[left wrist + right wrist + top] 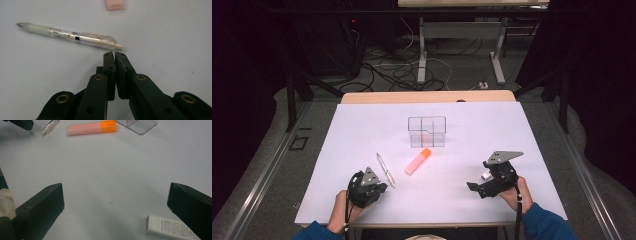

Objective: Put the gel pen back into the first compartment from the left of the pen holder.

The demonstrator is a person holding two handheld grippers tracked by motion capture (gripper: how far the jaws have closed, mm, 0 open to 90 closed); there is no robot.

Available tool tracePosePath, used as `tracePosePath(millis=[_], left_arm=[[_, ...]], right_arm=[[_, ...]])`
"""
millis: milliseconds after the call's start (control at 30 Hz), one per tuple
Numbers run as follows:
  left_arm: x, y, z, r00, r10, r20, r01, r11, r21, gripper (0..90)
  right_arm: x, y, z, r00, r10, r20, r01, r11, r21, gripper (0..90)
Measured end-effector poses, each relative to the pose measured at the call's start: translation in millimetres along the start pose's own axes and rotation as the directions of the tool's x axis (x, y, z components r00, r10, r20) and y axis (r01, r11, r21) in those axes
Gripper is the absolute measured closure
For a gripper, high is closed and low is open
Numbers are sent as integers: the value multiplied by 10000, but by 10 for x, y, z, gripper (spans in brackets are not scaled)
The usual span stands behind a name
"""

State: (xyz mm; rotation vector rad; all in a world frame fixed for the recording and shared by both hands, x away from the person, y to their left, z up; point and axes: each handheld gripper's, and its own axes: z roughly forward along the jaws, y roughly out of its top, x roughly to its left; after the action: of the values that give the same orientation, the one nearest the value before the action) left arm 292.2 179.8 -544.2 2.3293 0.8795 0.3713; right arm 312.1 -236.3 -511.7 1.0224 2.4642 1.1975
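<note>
— Left gripper (115,53) first: how do its jaws stand?

— Pressed together, pad against pad, with nothing between them. In the left gripper view the tips sit just short of the button end of the pen (70,37), which lies flat on the white sheet (472,200) across the line of the jaws. Whether the tips touch it I cannot tell; they look barely apart.

— And from above?

— In the high view that gripper (379,188) lies low near the person's edge of the sheet, held in the left hand (341,209), with the pen (385,169) running away from its tips.

— The other one?

— The right gripper (115,202) is spread wide, holding nothing. A white eraser (170,228) lies on the sheet just inside one jaw, partly covered by it. In the high view this gripper (477,187) rests on the right side of the sheet, well apart from the left one.

— Farther out?

— An orange highlighter (418,161) lies just beyond the pen, tilted. Behind it stands a clear organizer (427,131) with several compartments, near the middle of the sheet.
</note>
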Motion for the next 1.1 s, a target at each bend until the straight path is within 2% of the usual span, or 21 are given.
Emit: tracePosePath(millis=[33, 133, 200, 233, 267, 367, 533, 633, 800, 833, 1100], left_arm=[[-1, 17, 14, 10000, 61, 53, -62, 9999, 124, 890], [-11, 46, 68, 9999, 107, 85, -108, 9999, 86, 895], [-20, 71, 99, 9998, 149, 89, -149, 9999, 62, 896], [-29, 85, 120, 9998, 172, 102, -174, 9997, 152, 896], [-34, 99, 135, 9996, 229, 187, -234, 9993, 304, 896], [-51, 131, 186, 9992, 352, 165, -356, 9990, 261, 896], [-50, 163, 230, 9992, 341, 188, -344, 9993, 169, 896], [-50, 180, 249, 9993, 347, 140, -349, 9993, 116, 896], [-41, 217, 274, 9991, 407, 107, -409, 9990, 183, 896], [-46, 219, 288, 9992, 393, 28, -393, 9992, 68, 896], [-39, 273, 337, 9984, 502, -260, -500, 9987, 69, 896]], right_arm=[[1, 1, 2, 10000, -14, 14, 15, 10000, -11, 2], [-2, 0, -3, 10000, -36, -7, 36, 10000, -25, 3], [-9, 5, -17, 10000, -37, -55, 38, 9998, 218, 3], [-9, -3, 0, 10000, 5, -12, -5, 10000, -35, 2], [-11, -4, 1, 10000, 12, -8, -12, 10000, -21, 2], [-14, -3, -2, 10000, 30, -57, -30, 10000, 62, 3], [-19, -5, 1, 10000, 76, -39, -76, 10000, 62, 3], [-22, -3, -7, 9999, 89, -48, -88, 9998, 202, 3], [-26, -7, -1, 10000, 59, -45, -59, 10000, 47, 3], [-27, -8, 1, 10000, 69, -57, -68, 10000, 52, 3], [-28, -8, -2, 10000, 62, -42, -62, 10000, 50, 2]])
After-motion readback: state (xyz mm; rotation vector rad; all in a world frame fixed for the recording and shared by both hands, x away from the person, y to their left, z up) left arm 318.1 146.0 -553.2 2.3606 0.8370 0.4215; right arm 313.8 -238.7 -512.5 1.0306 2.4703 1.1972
